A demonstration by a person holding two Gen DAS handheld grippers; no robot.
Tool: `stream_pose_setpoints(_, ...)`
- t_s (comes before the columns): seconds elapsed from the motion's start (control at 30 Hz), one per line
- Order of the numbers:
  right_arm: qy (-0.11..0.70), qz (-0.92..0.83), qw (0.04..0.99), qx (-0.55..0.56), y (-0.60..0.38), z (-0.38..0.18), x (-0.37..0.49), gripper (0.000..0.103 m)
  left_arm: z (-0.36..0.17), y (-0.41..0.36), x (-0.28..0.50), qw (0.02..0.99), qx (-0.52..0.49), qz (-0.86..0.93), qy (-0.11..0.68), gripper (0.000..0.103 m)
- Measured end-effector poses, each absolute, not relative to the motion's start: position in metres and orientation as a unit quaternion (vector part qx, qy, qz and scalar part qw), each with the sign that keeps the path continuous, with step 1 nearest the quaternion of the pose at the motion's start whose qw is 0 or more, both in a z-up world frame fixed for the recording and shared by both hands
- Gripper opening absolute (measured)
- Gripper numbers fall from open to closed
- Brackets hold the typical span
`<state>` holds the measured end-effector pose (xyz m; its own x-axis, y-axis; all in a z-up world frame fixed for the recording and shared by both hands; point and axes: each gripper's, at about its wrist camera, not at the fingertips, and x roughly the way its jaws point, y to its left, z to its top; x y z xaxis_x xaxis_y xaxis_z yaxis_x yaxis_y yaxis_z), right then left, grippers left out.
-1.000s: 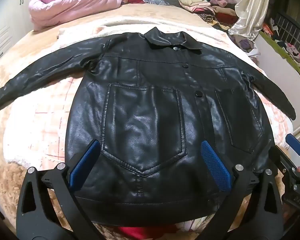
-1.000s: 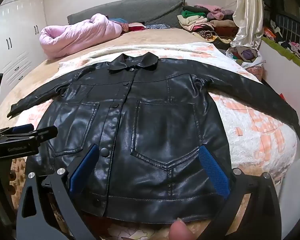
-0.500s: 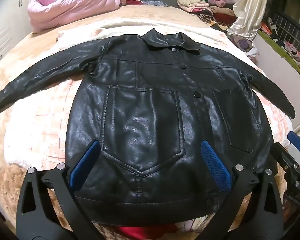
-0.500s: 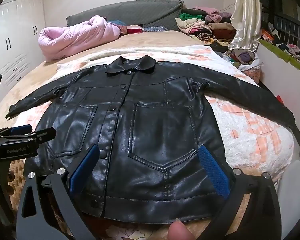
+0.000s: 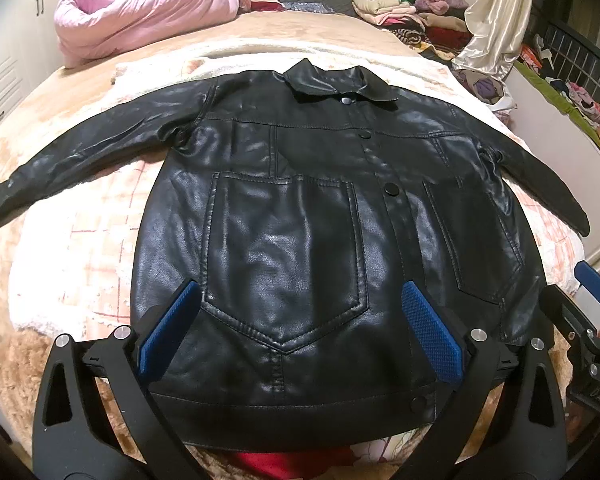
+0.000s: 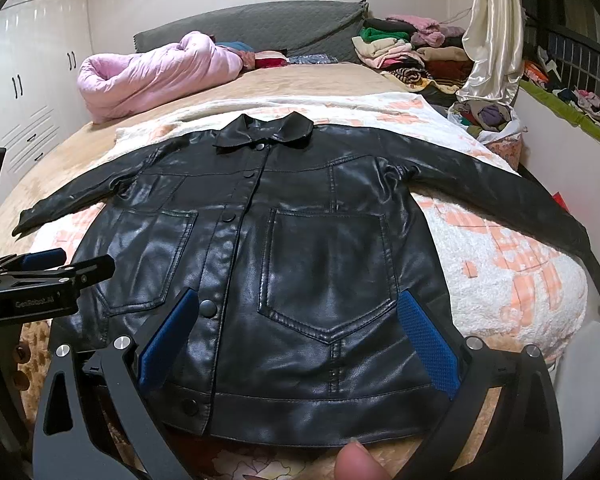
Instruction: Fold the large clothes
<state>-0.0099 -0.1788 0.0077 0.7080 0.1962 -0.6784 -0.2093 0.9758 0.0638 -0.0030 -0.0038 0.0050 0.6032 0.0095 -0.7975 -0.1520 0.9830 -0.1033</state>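
Observation:
A black leather jacket (image 5: 300, 216) lies flat and buttoned, front up, on the bed, collar at the far end and both sleeves spread out sideways; it also shows in the right wrist view (image 6: 300, 248). My left gripper (image 5: 300, 332) is open and empty, hovering over the jacket's lower left pocket near the hem. My right gripper (image 6: 296, 336) is open and empty over the lower right pocket near the hem. Each gripper shows at the edge of the other's view.
The jacket rests on a white and orange fleece blanket (image 6: 500, 248) over a tan bedspread. A pink duvet (image 5: 140, 20) lies at the far left. A pile of folded clothes (image 6: 412, 52) sits at the far right. White wardrobes (image 6: 28, 92) stand on the left.
Both grippers have pulled back and risen slightly, so the jacket sits a bit farther away in both views. The jacket has not moved.

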Motion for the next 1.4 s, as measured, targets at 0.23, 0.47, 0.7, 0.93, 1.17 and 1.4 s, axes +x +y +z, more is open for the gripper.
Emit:
stream_pose_setpoints(0.23,0.366,0.111,0.924,-0.009,-0.1781,0.0078,-0.01,0.099,0.0061,-0.0038,-0.0025,0.892,-0.079,0.044,0.443,0.094)
stream_pose_setpoints(0.47,0.368,0.11,0.923,-0.009,-0.1763,0.0079,-0.0101,0.099,0.0067,-0.0038,-0.0023,0.893,-0.079,0.044,0.442,0.094)
stream_pose_setpoints(0.7,0.368,0.111,0.923,-0.009,-0.1754,0.0082,-0.0103,0.099,0.0082,-0.0043,-0.0014,0.893,-0.078,0.043,0.442,0.094)
stream_pose_setpoints(0.93,0.368,0.112,0.923,-0.009,-0.1749,0.0082,-0.0096,0.099,0.01,-0.0054,-0.0006,0.893,-0.076,0.041,0.442,0.094)
stream_pose_setpoints(1.17,0.37,0.113,0.922,-0.005,-0.1743,0.0069,-0.0077,0.099,0.0095,-0.0054,-0.0001,0.893,-0.076,0.04,0.442,0.094)
stream_pose_setpoints(1.4,0.37,0.114,0.922,-0.001,-0.1757,0.0056,-0.0045,0.099,0.0064,-0.005,0.0049,0.892,-0.076,0.037,0.444,0.094)
